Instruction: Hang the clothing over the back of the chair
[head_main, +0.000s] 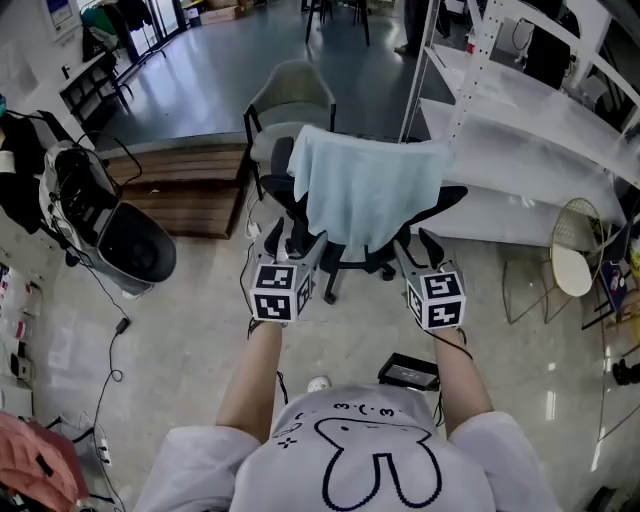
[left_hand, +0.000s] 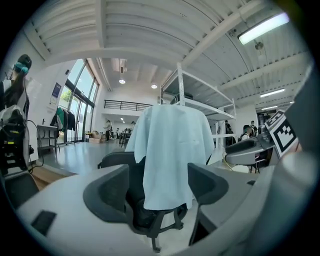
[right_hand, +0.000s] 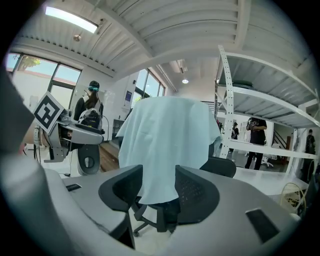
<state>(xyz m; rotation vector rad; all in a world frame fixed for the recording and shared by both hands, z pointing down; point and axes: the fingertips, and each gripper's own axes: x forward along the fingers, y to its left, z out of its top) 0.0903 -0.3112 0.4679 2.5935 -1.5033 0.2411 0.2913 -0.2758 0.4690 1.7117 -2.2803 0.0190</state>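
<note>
A pale blue garment (head_main: 365, 190) hangs draped over the back of a black office chair (head_main: 447, 197), covering the backrest from the top down. My left gripper (head_main: 293, 238) and right gripper (head_main: 418, 250) are side by side just on the near side of the chair, both open with nothing between their fingers. In the left gripper view the garment (left_hand: 172, 150) hangs beyond the spread jaws of the left gripper (left_hand: 157, 187), clear of them, with the chair (left_hand: 117, 160) behind. In the right gripper view, the cloth (right_hand: 167, 140) again hangs past the right gripper (right_hand: 157, 192), untouched.
A grey chair (head_main: 290, 95) stands behind the office chair. White metal shelving (head_main: 520, 110) runs along the right, with a round wire stool (head_main: 575, 260) in front. A wooden platform (head_main: 190, 185) and a dark machine (head_main: 100, 220) sit at left. A black device (head_main: 408, 372) lies on the floor.
</note>
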